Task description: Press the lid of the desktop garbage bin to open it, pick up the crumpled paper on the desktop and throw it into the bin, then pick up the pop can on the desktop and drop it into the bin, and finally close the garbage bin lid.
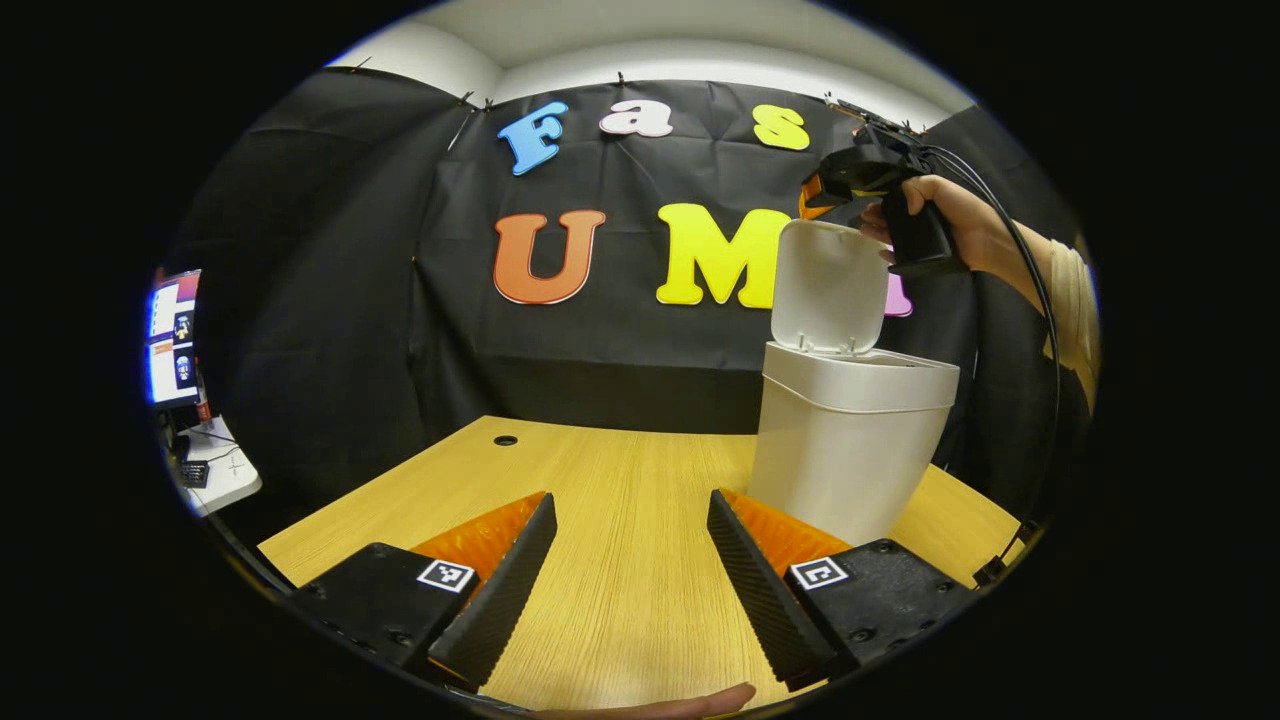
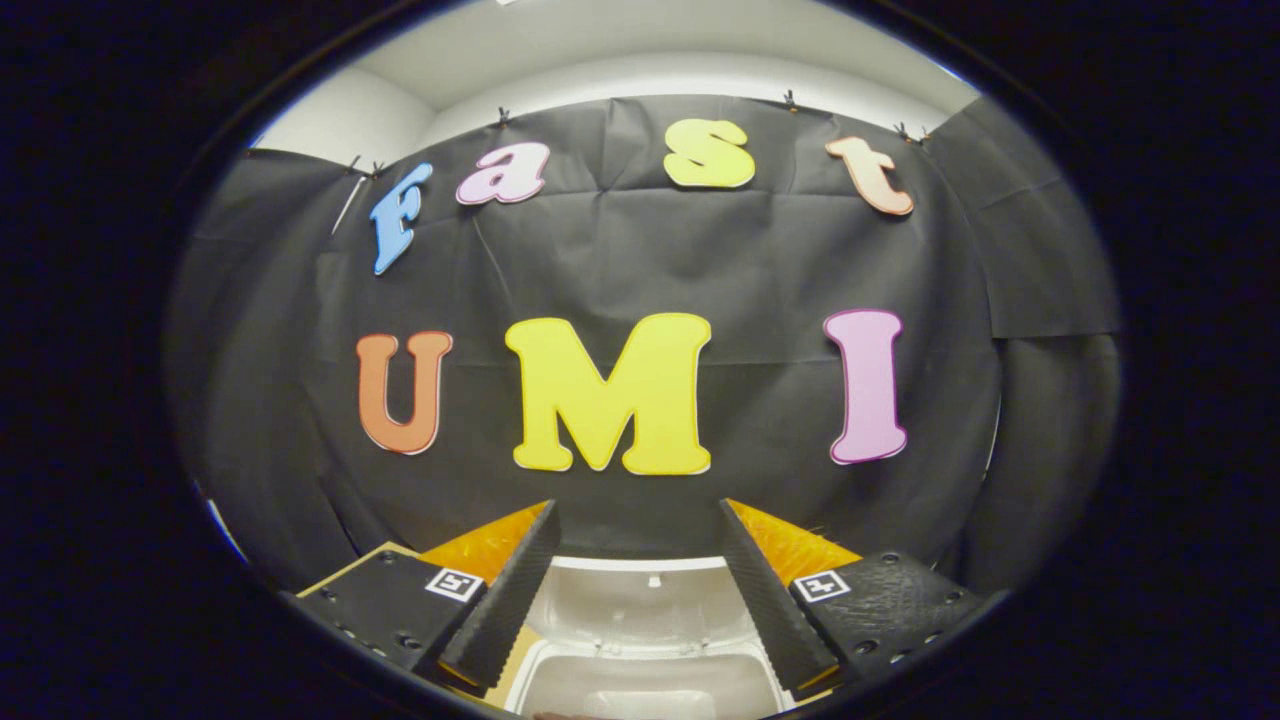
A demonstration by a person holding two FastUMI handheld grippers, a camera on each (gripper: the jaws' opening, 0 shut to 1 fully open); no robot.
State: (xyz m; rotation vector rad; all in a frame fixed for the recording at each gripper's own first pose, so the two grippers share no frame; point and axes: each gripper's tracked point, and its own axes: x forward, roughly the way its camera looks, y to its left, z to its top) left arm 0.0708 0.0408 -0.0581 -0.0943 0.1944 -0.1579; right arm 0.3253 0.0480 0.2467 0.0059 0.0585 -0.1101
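Note:
A white desktop bin (image 1: 850, 450) stands at the right of the wooden table (image 1: 620, 470), its lid (image 1: 828, 285) swung upright. A hand holds my right gripper (image 1: 860, 175) high above the bin, just over the lid's top edge. In the right gripper view, my right gripper (image 2: 638, 505) is open and holds nothing. It looks down on the raised lid (image 2: 640, 600) and the bin's open mouth (image 2: 640, 685). My left gripper (image 1: 632, 500) hovers open low over the table, left of the bin, nothing between its fingers.
The table has a small cable hole (image 1: 505, 440) near its far left edge. Beyond its left side stand lit screens (image 1: 172, 335) and a white side desk (image 1: 215, 470). A fingertip (image 1: 690, 705) shows at the bottom edge.

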